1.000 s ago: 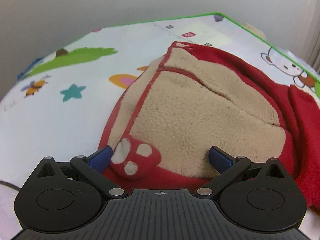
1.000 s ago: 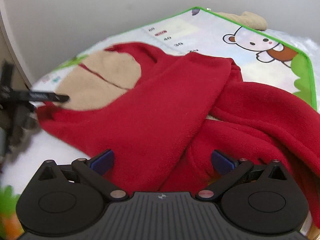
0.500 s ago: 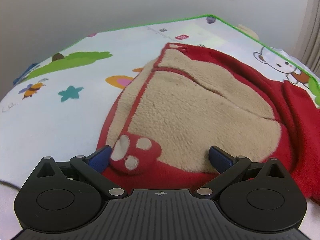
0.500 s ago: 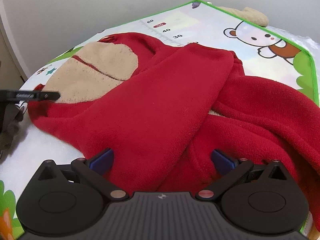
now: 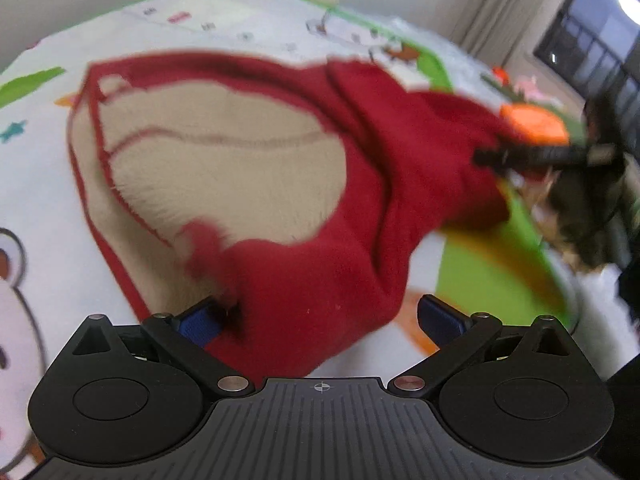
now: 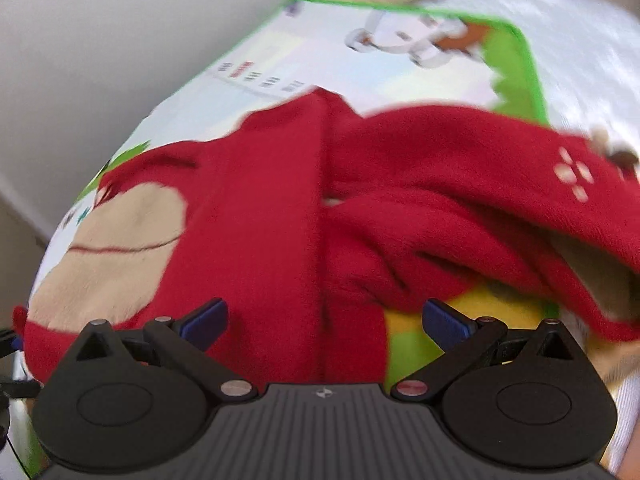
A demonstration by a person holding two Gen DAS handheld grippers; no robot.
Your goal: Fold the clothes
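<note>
The red fleece garment [image 5: 304, 184] lies crumpled in the frame's centre on the play mat [image 5: 48, 184], soft and floppy, best taken at its hem, while both claws, left [image 5: 320, 316] and right [image 6: 324, 316], are released.

Light: soft, even indoor light, fairly bright; no harsh shadows.
Glare: pale washed-out patch on the play mat [image 6: 400, 92] far ahead of the right gripper [image 6: 324, 318].
Blur: motion smear across the red garment [image 5: 304, 280] and mat in both views; gripper bodies sharp.
Distortion: fisheye bending, dark vignetted corners.
Window [image 5: 592, 44]: dark, far right of the left gripper [image 5: 318, 316].
</note>
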